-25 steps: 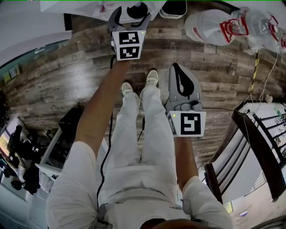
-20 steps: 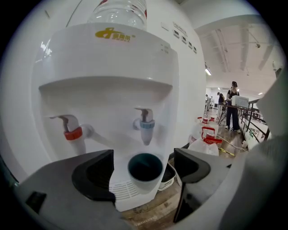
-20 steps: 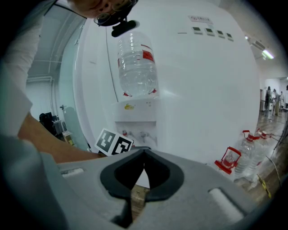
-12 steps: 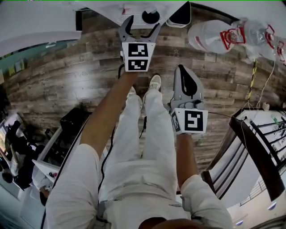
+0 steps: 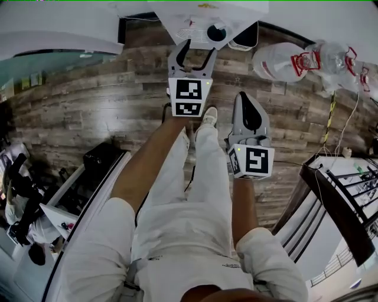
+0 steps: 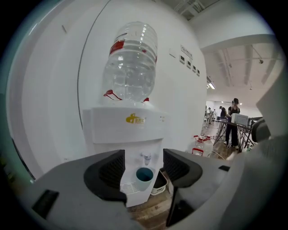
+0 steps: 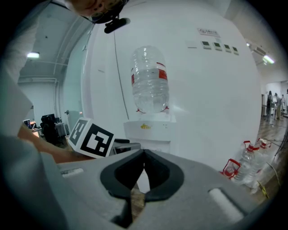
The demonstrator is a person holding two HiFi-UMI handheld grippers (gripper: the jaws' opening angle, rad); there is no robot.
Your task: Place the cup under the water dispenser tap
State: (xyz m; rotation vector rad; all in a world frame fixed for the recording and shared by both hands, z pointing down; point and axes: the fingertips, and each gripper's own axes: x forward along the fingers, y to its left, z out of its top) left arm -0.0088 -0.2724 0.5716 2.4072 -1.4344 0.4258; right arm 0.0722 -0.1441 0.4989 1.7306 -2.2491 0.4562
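Note:
A teal cup stands on the white water dispenser's drip tray, right below the tap. From the head view the cup is a dark round at the dispenser's front. My left gripper hangs short of it, apart from the cup. Its jaws have just been closing, but they are still open with nothing between them. The left gripper looks straight at the cup. My right gripper is shut and empty, held lower beside the left arm; its tips meet.
Spare water bottles lie on the wooden floor right of the dispenser. A white bin with a dark inside stands beside its foot. A dark chair is at the right, a black bag at the left. People stand far off.
Both grippers have risen and the dispenser has come further into the head view. The left jaws stand narrower than before. The cup has stayed on the tray.

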